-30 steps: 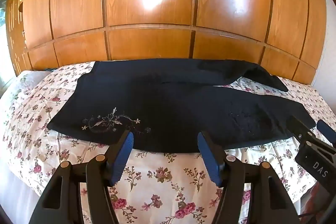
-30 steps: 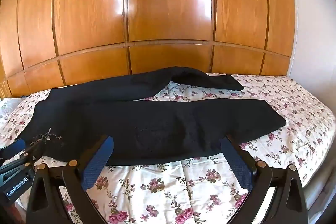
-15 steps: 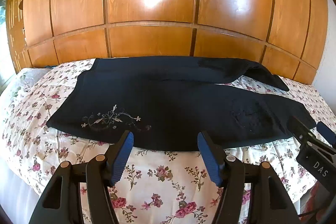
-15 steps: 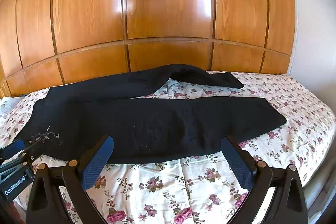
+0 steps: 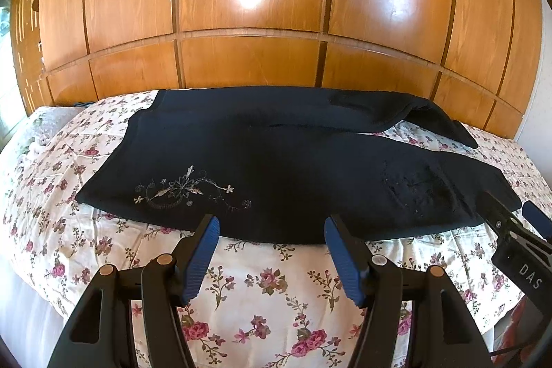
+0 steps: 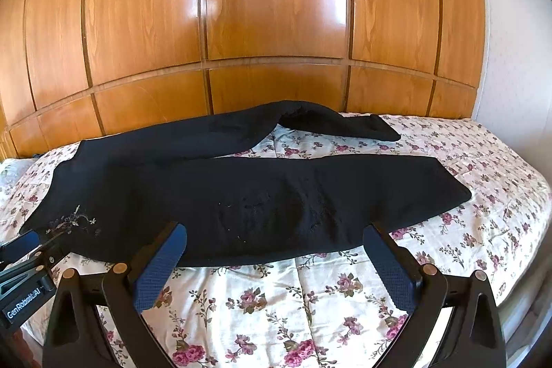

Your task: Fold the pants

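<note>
A pair of black pants (image 5: pixel 283 168) lies spread lengthwise across the bed (image 5: pixel 262 285), filling the middle band of both views. The cloth is dark and matte. Its waist end sits toward the left of the frame, and near that end a pale embroidered flower spray (image 5: pixel 186 190) shows on the fabric. The nearer leg runs flat and fairly straight to the right, ending in a squared hem at the right side of the right wrist view. The farther leg lies along the back edge of the bed, next to the glossy wooden wardrobe panels (image 5: pixel 255 9), and bends partway so its end angles down to the right; a strip of bedspread shows between the two legs there. Faint speckled marks sit mid-leg on the nearer one. The floral bedspread is white with pink roses.

The left hand-held gripper (image 5: pixel 272 250) stands released at the lower centre of its frame, blue pads apart, just short of the pants' near edge. The right hand-held gripper (image 6: pixel 272 264) is likewise spread wide with nothing between its pads.
</note>
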Demonstrator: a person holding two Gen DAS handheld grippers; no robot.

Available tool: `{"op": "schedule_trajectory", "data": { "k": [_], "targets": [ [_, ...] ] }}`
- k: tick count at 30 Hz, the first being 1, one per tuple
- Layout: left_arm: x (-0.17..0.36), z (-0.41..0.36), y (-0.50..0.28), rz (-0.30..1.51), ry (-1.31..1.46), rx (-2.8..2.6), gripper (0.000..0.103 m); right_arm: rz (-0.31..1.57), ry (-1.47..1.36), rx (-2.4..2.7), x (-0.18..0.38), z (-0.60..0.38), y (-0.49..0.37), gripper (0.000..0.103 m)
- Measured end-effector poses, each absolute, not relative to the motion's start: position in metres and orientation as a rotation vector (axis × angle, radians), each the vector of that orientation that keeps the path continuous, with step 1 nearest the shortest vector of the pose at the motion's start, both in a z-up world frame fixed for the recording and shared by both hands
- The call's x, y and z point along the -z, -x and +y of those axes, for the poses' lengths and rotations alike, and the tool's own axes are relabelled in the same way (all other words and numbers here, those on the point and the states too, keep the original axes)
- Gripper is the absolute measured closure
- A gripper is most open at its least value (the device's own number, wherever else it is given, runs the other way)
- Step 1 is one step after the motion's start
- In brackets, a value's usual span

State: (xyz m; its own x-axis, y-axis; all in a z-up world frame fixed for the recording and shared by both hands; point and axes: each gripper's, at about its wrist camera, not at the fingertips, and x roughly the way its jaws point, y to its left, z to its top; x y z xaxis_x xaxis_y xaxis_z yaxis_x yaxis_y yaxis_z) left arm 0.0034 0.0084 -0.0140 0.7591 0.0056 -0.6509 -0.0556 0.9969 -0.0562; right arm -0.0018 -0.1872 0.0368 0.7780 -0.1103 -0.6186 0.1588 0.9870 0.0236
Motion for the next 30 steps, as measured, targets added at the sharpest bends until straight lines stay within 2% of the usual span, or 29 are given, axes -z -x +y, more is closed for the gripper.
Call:
{"op": "schedule_trajectory", "data": {
  "k": [30],
  "targets": [
    [0.0213, 0.0125, -0.0077, 0.741, 0.083, -0.035, 0.038, 0.692, -0.087, 0.14, -0.0323, -0.1867, -0.001, 0.0]
  ]
}}
